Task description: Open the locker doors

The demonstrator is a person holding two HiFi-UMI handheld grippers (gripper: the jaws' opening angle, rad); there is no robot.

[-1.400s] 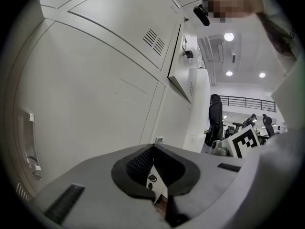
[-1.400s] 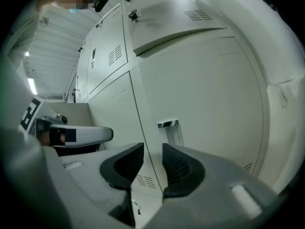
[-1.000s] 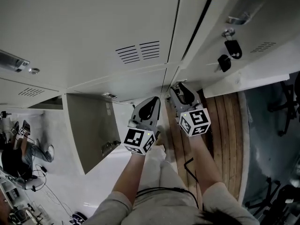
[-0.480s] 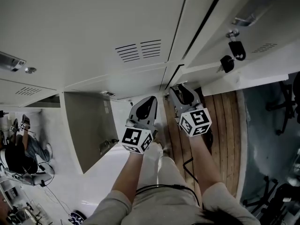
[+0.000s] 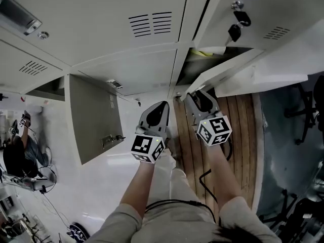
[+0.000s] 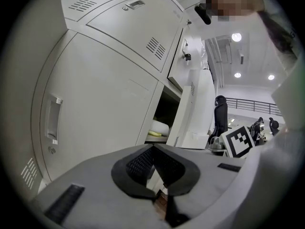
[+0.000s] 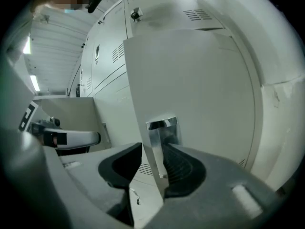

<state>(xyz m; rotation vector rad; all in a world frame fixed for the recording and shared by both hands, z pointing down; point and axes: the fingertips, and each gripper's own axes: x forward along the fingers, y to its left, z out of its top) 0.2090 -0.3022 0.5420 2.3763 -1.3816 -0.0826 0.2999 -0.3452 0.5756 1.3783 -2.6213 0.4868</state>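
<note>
My right gripper (image 5: pixel 195 96) (image 7: pixel 152 149) is shut on the free edge of a grey locker door (image 5: pixel 243 67) (image 7: pixel 190 80), its pads either side of the edge by the metal handle (image 7: pixel 161 132). That door stands partly swung out. Behind it the compartment (image 5: pixel 202 54) (image 6: pixel 164 116) shows, with a white and yellow item (image 6: pixel 157 128) on its shelf. My left gripper (image 5: pixel 162 108) (image 6: pixel 153 149) hangs just left of it, shut and holding nothing. It points at the closed door (image 6: pixel 105 104) beside the compartment, which has a recessed handle (image 6: pixel 51 119).
Another lower locker door (image 5: pixel 96 118) stands wide open at the left. Keys (image 5: pixel 237 25) hang from the lock of the upper right locker. A wooden strip (image 5: pixel 243 135) runs along the floor under my right arm. A person (image 5: pixel 15 158) sits far left, and an office chair (image 5: pixel 309 105) stands right.
The door in my right gripper has swung further out, and the dark compartment behind it now shows. Both grippers have drawn back from the lockers.
</note>
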